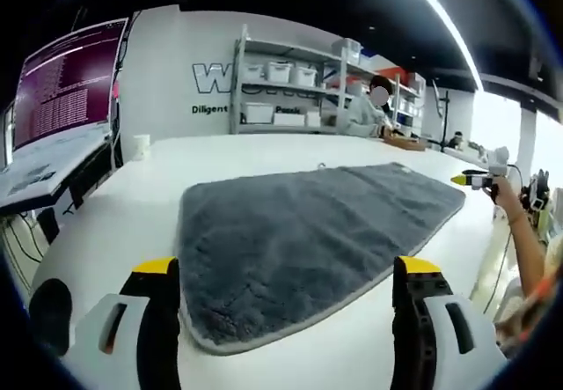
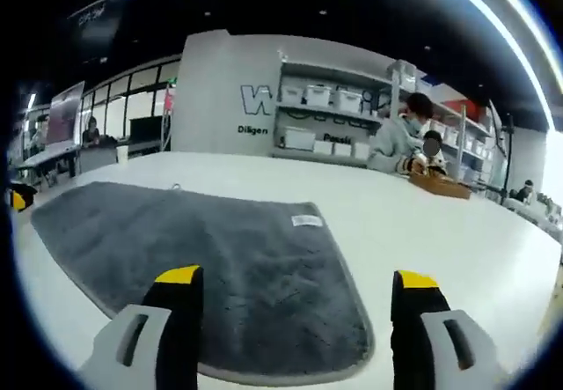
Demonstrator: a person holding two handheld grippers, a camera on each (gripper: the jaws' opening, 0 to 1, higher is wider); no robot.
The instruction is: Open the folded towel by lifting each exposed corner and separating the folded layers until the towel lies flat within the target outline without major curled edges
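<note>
A grey towel (image 1: 308, 231) lies spread on the white table (image 1: 229, 157), its near corner between the jaws of my left gripper (image 1: 286, 271), which hovers open just above it with nothing held. In the right gripper view the same towel (image 2: 202, 249) lies flat with a white label (image 2: 307, 221) near its far edge. My right gripper (image 2: 296, 280) stands open over the towel's near rounded corner. From the left gripper view, the right gripper (image 1: 479, 179) shows past the towel's far right end, held by a hand. The left gripper's yellow tip (image 2: 16, 198) peeks in at the left edge.
A monitor (image 1: 66, 82) stands at the table's left edge, with a white cup (image 1: 141, 146) behind it. Shelves with white bins (image 1: 281, 82) line the back wall. People sit by a wooden box (image 2: 440, 185) at the far right of the table (image 2: 457, 249).
</note>
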